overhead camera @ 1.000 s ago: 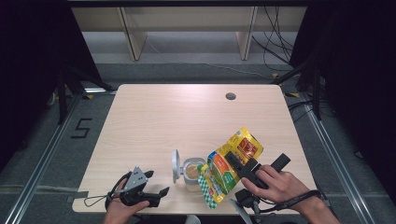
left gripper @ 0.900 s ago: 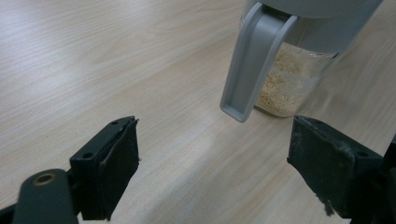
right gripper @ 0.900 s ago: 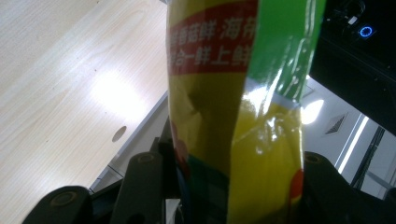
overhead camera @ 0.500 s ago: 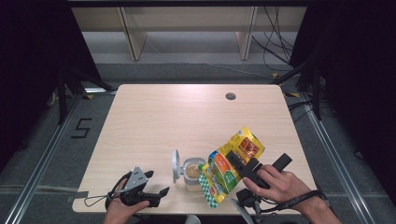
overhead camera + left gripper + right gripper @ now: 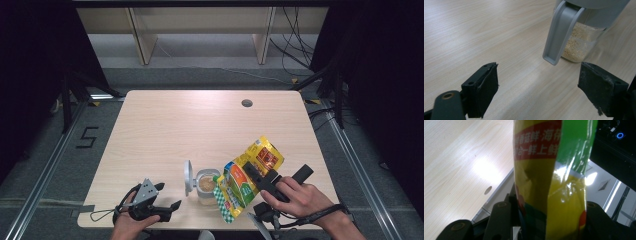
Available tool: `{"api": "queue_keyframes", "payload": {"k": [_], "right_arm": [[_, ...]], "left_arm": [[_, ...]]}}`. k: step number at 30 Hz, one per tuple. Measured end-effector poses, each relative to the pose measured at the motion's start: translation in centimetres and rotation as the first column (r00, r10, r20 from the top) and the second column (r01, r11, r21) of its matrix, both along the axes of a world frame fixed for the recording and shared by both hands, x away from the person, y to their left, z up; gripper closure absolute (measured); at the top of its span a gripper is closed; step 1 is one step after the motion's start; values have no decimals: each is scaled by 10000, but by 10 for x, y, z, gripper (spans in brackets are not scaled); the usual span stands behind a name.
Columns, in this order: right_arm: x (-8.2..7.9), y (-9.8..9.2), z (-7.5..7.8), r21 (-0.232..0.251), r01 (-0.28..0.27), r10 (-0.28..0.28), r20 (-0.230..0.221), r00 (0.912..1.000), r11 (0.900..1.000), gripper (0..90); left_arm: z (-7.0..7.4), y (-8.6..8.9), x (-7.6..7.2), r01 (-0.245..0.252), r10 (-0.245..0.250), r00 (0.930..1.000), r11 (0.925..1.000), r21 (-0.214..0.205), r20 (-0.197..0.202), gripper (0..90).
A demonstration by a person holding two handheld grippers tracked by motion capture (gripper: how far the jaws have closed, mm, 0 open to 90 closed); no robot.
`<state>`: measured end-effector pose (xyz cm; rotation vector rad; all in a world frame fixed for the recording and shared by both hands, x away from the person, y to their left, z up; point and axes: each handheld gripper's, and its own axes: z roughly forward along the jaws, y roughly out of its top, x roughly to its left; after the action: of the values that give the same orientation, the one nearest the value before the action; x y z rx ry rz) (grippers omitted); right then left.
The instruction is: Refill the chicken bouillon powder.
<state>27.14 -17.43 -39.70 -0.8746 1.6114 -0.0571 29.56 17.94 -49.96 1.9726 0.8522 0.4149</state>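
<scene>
A clear jar [image 5: 206,185] with pale grains inside stands near the table's front edge, its grey flip lid [image 5: 188,177] swung open to the left. My right gripper [image 5: 255,175] is shut on a yellow and green bag [image 5: 250,172], which it holds tilted with the lower green-checked end just right of the jar's mouth. The right gripper view has the bag [image 5: 549,182] pinched between the two jaws of that gripper [image 5: 549,220]. My left gripper [image 5: 169,195] rests open on the table left of the jar. In its own view the left gripper [image 5: 540,92] faces the jar [image 5: 579,42] and the hanging lid [image 5: 560,32].
The wooden table [image 5: 200,130] has a round cable hole [image 5: 247,103] at the back right. Beyond the far edge stand shelf legs and cables on the floor. A floor mark "5" [image 5: 87,136] lies left of the table.
</scene>
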Motion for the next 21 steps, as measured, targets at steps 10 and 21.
{"api": "queue_keyframes", "payload": {"k": [10,21], "right_arm": [[-2,0,1,9,0,0,74,10000,10000,617],[-2,-1,0,5,82,-82,6,10000,10000,621]], "left_arm": [[0,0,0,1,-1,10000,10000,-19,2,157],[1,1,0,-10,10,10000,10000,-18,33,157]]}}
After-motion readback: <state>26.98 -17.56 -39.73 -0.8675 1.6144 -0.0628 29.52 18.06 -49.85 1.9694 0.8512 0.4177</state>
